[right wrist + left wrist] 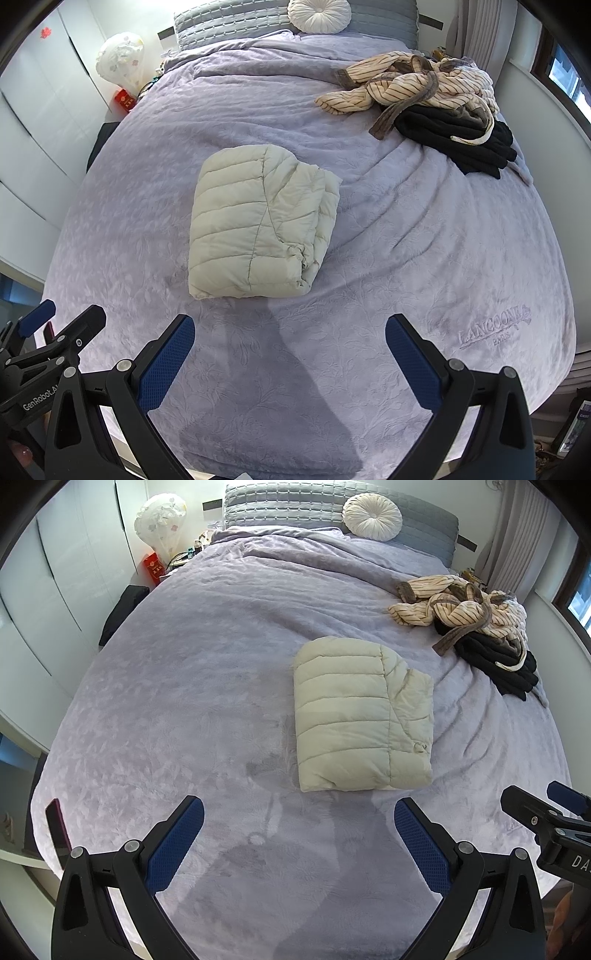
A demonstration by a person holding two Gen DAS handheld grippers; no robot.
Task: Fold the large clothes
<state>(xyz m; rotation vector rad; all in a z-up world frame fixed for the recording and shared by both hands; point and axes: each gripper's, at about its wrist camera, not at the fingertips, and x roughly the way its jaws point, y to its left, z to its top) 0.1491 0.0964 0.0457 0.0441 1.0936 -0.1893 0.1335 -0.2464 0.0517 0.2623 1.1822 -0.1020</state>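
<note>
A cream quilted puffer jacket (362, 716) lies folded into a compact rectangle on the lilac bedspread (192, 686); it also shows in the right wrist view (258, 225). My left gripper (299, 812) is open and empty, held above the bed just short of the jacket's near edge. My right gripper (290, 330) is open and empty, likewise near the jacket's near edge. The right gripper shows at the right edge of the left wrist view (546, 812). The left gripper shows at the left edge of the right wrist view (55, 332).
A heap of unfolded clothes, a striped cream garment (410, 85) over black ones (458, 140), lies at the bed's far right. A round white cushion (372, 516) leans on the grey headboard. A phone (57, 829) lies at the bed's left edge. Wardrobes stand left.
</note>
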